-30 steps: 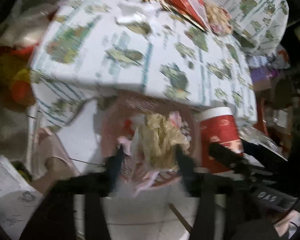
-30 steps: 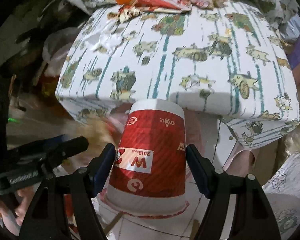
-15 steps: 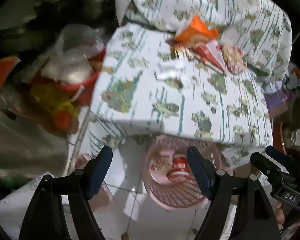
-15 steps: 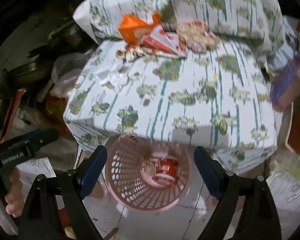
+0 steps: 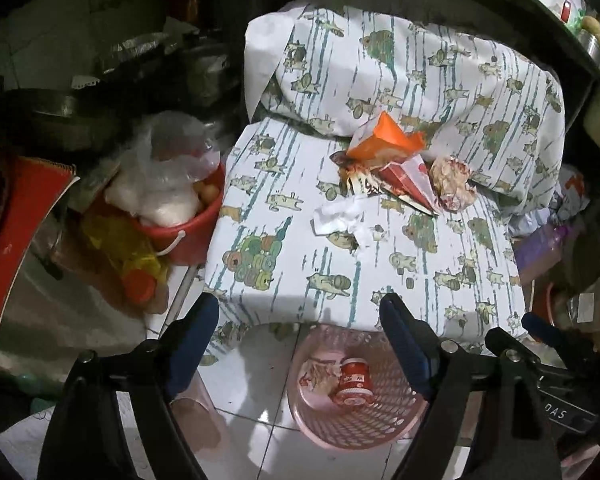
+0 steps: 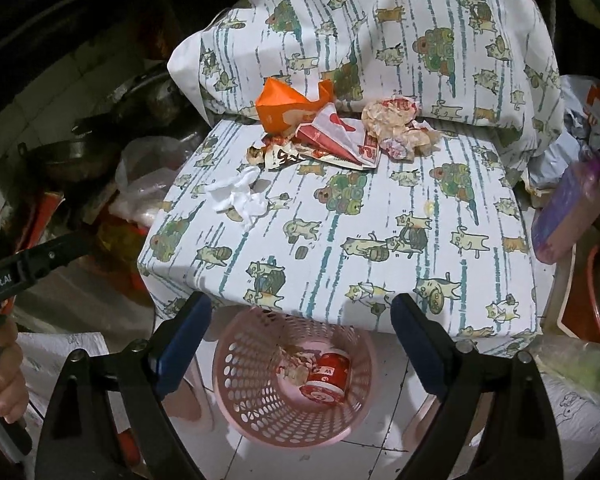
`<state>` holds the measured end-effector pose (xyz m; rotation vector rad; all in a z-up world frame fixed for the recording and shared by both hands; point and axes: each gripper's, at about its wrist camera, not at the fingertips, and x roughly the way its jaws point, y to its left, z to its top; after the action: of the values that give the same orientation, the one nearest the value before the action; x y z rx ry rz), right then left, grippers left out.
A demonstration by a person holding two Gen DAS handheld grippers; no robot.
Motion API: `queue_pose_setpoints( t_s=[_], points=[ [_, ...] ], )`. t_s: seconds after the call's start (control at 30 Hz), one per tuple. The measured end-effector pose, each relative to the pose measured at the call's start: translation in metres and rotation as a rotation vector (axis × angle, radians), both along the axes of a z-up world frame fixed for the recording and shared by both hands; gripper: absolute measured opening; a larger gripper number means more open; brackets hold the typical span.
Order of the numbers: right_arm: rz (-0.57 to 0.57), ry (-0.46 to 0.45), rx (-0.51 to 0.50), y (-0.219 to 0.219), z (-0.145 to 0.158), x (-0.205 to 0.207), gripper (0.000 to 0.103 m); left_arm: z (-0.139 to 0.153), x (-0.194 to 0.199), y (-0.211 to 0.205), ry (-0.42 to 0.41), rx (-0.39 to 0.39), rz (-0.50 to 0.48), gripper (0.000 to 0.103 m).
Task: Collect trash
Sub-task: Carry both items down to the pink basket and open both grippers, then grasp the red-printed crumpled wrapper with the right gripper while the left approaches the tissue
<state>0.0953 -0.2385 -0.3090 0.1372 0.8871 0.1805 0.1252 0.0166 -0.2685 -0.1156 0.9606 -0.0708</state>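
Both claws, left claw [image 5: 300, 344] and right claw [image 6: 300, 336], are spreading wider, pinching nothing, hanging over the perforated pink basket [image 6: 236, 360] holding a red paper cup [image 6: 326, 376]; crumpled wrappers [image 6: 332, 136] are lying at 12 o'clock on the cat-print bench [image 6: 380, 216].

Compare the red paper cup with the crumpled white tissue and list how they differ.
Place: the red paper cup lies inside the pink basket on the floor, while the crumpled white tissue sits on the cat-print cloth above.
Shape: the cup keeps its round, rigid form, lying on its side; the tissue is a flattened, ragged wad.
Colour: the cup is red with white print; the tissue is plain white.
Shared: both are throwaway paper trash.
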Motion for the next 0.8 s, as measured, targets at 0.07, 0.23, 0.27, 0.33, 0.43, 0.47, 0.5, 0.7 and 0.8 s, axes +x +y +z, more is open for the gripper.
queue_pose_setpoints(
  t_s=[0.07,0.23,0.27,0.33,0.43,0.47,0.5,0.7,0.8],
  points=[
    [-0.006,-0.002,0.001,-0.001,0.001,0.001,0.090,0.001,-0.001,-0.002,-0.007,0.013,-0.001,0.084],
    [-0.016,0.000,0.010,-0.003,0.002,0.002,0.090,0.002,-0.001,-0.006,-0.009,0.008,-0.011,0.084],
    [-0.016,0.000,0.010,-0.003,0.002,0.003,0.090,0.003,-0.001,-0.007,-0.011,0.010,-0.011,0.084],
    [-0.019,-0.001,0.004,-0.003,0.002,0.003,0.090,0.003,-0.001,-0.008,-0.010,0.013,-0.011,0.084],
    [-0.024,-0.003,0.001,-0.005,0.004,0.004,0.090,0.002,0.001,-0.011,-0.006,0.009,-0.007,0.084],
    [-0.026,-0.004,0.003,-0.005,0.004,0.004,0.090,0.003,0.002,-0.011,-0.007,0.008,-0.007,0.084],
    [-0.028,-0.005,0.006,-0.006,0.005,0.004,0.090,0.003,0.003,-0.012,-0.008,0.011,-0.006,0.084],
    [-0.045,-0.007,0.014,-0.009,0.010,0.008,0.090,0.004,0.016,-0.022,-0.018,0.030,-0.001,0.084],
    [-0.057,-0.010,0.018,-0.012,0.012,0.007,0.090,0.008,0.020,-0.024,-0.031,0.018,-0.002,0.084]
  ],
)
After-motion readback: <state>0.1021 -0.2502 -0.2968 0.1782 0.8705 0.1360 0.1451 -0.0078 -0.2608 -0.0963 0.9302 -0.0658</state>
